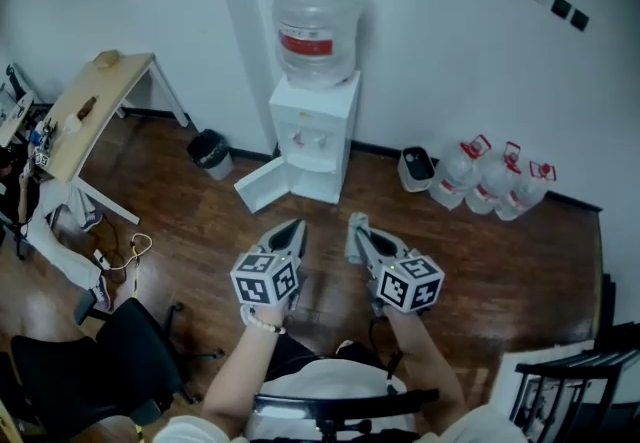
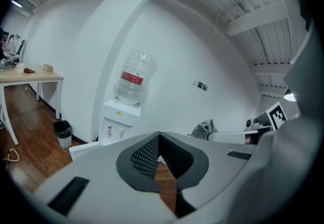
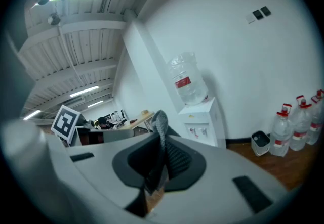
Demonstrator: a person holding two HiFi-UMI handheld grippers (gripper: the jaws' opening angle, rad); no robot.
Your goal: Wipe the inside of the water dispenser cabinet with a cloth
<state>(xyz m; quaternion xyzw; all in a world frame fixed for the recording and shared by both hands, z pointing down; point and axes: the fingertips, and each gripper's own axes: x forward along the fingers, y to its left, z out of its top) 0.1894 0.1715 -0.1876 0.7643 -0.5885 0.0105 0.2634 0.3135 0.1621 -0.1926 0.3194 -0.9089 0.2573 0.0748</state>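
right tool pinches a grey cloth; left tool closed, holding nothing.

The floor carries one water dispenser topped by one large bottle, and one table at its left edge. Along the floor's far edge stand three small jugs and two bins: one black bin, one pale bin. Handheld units total two, the left gripper and the right gripper, with one cloth.
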